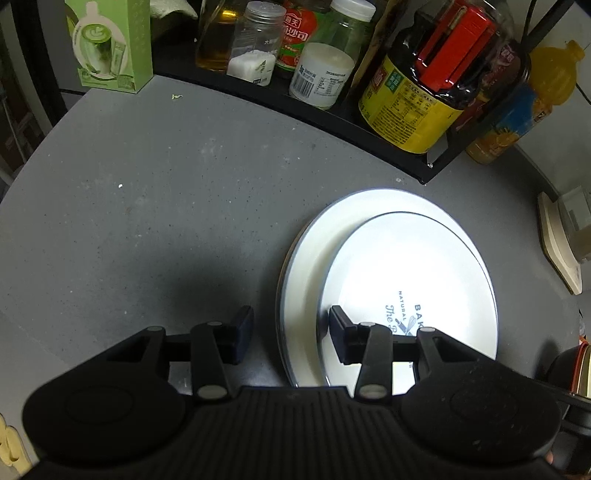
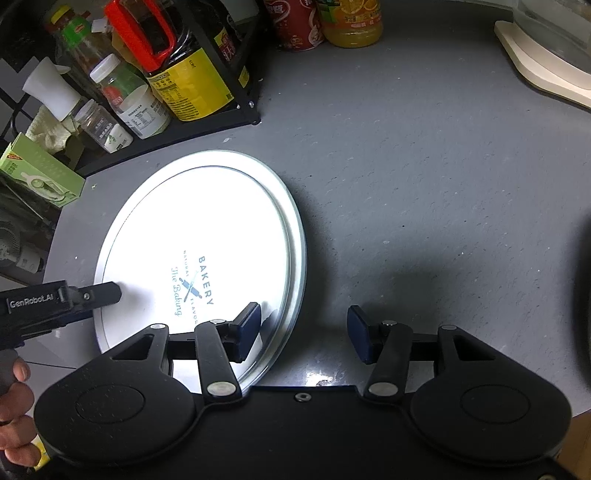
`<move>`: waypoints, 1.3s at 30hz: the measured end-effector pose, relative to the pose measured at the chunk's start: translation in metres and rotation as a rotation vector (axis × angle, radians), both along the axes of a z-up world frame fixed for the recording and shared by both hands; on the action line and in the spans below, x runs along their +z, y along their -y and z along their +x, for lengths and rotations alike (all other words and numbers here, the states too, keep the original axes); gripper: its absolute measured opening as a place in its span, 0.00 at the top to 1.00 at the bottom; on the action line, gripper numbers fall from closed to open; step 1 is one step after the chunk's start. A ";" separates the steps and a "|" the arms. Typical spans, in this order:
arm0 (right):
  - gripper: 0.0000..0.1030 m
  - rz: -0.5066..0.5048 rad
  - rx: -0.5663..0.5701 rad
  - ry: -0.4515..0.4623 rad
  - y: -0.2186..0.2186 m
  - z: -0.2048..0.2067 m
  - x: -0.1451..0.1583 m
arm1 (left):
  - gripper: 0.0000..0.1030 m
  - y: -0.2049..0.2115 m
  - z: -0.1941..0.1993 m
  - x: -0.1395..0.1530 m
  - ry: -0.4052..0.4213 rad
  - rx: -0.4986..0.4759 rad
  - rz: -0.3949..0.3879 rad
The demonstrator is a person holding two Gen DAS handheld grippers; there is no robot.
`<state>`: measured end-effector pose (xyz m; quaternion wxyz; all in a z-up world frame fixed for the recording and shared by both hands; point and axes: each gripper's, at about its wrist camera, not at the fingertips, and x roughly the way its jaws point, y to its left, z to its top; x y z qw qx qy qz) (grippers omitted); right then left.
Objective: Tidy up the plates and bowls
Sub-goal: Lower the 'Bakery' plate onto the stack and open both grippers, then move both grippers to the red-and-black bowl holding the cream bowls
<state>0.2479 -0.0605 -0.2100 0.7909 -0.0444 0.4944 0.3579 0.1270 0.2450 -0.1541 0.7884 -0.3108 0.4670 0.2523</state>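
Note:
Two white plates lie stacked on the grey counter: a smaller plate [image 1: 413, 266] printed with "BAKERY" rests on a larger plate [image 1: 314, 243]. My left gripper [image 1: 290, 332] is open, straddling the stack's left rim; its right finger hangs over the printed plate, and the pads do not press on it. In the right wrist view the printed plate [image 2: 199, 221] sits inside the larger plate's rim [image 2: 297, 236]. My right gripper [image 2: 304, 328] stands open over the stack's right edge, its left finger above the rim, its right finger above bare counter. One of the left gripper's fingers [image 2: 107, 293] reaches over the plate from the left.
A black rack [image 1: 369, 133] of bottles and jars runs along the back. A green carton [image 1: 110, 44] stands at the far left, an orange juice bottle [image 2: 351, 22] behind, and a cream appliance base [image 2: 543, 62] at the right. A person's hand [image 2: 14, 398] shows at lower left.

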 end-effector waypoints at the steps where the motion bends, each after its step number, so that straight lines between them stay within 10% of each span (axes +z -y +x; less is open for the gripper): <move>1: 0.52 0.004 0.001 -0.003 0.000 0.000 0.000 | 0.59 0.000 0.001 0.000 0.001 -0.006 0.005; 10: 0.70 0.038 0.039 0.005 -0.005 -0.004 0.002 | 0.61 -0.006 -0.001 0.000 0.021 0.017 -0.005; 19: 0.67 0.054 -0.003 0.020 0.008 -0.002 0.017 | 0.61 -0.010 -0.003 0.010 0.045 0.006 -0.004; 26: 0.37 0.109 -0.025 0.045 0.029 -0.008 0.037 | 0.53 -0.004 0.001 0.022 0.036 -0.024 0.000; 31: 0.13 0.125 -0.028 0.068 0.046 -0.012 0.048 | 0.29 0.008 0.009 0.035 0.025 -0.058 0.014; 39: 0.00 0.140 -0.048 0.131 0.085 -0.010 0.068 | 0.20 0.042 0.031 0.056 0.054 -0.150 0.027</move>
